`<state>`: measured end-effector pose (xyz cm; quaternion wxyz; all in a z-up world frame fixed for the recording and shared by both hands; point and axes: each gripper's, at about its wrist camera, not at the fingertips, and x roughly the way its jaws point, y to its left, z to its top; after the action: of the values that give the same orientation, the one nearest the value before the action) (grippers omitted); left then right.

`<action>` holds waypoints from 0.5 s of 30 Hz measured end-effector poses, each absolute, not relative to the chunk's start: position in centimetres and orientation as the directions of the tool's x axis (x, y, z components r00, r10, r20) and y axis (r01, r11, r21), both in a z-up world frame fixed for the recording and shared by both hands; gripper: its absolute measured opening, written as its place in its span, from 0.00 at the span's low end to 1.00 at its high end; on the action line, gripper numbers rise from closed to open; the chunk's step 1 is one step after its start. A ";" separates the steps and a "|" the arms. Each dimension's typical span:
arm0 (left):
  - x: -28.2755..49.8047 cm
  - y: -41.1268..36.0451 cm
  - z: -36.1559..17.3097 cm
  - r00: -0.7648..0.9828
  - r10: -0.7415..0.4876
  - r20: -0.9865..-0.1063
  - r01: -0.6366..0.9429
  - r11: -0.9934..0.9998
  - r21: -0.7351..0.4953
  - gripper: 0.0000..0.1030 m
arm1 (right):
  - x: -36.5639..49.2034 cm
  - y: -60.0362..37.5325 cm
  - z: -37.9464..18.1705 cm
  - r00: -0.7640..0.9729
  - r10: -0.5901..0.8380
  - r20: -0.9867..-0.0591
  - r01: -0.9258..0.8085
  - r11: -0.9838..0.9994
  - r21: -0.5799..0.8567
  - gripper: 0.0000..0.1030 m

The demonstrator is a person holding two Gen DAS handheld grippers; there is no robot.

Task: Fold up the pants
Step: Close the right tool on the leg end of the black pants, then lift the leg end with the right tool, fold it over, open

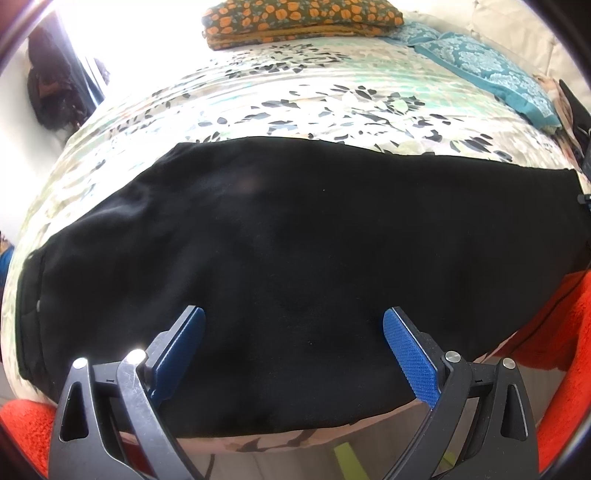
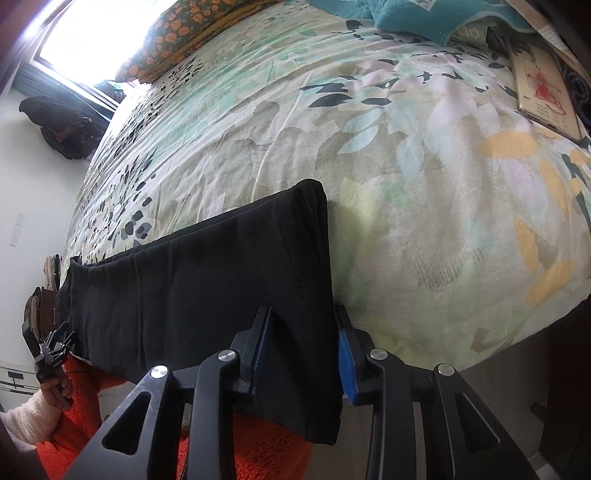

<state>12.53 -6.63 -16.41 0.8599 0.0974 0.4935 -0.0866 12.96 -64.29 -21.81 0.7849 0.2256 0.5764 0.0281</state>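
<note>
Black pants [image 1: 288, 258] lie flat across the near edge of a floral bed sheet [image 1: 295, 99], legs stacked lengthwise. My left gripper [image 1: 293, 332] is open, its blue pads [image 1: 408, 363] spread wide over the pants' near edge, holding nothing. In the right wrist view the pants [image 2: 207, 295] run to the left, with the hem end near me. My right gripper [image 2: 303, 336] has its jaws partly closed around the hem end, which overhangs the bed edge; whether they pinch the cloth is unclear. The left gripper also shows in the right wrist view [image 2: 51, 350], at far left.
An orange floral folded blanket [image 1: 303, 22] and a teal patterned pillow [image 1: 487, 70] lie at the far side of the bed. A phone [image 2: 543, 88] lies at the bed's right. The person's orange fleece clothing [image 2: 258, 450] is below the bed edge. Dark bags [image 2: 62, 125] hang on the wall.
</note>
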 end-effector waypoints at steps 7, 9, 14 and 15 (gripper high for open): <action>12.6 -6.9 -16.6 0.491 -0.055 -0.869 0.249 0.965 0.080 0.95 | 13.5 -62.7 -21.9 0.307 0.215 -0.927 0.194 0.939 0.282 0.37; 12.5 -7.0 -16.4 0.494 -0.055 -0.868 0.252 0.964 0.082 0.95 | 13.6 -61.9 -21.6 0.296 0.166 -0.941 0.183 0.957 0.227 0.13; 12.2 -6.4 -15.9 0.514 -0.065 -0.855 0.245 0.967 0.073 0.95 | 12.7 -62.4 -20.1 0.369 0.282 -0.885 0.251 0.887 0.387 0.13; 12.2 -6.2 -15.8 0.515 -0.068 -0.854 0.238 0.969 0.066 0.95 | 12.3 -62.5 -19.5 0.403 0.319 -0.858 0.258 0.860 0.441 0.13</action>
<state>12.17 -6.17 -15.84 0.8659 0.0877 0.4844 -0.0884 12.28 -62.54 -19.51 0.7948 0.2643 0.5459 0.0193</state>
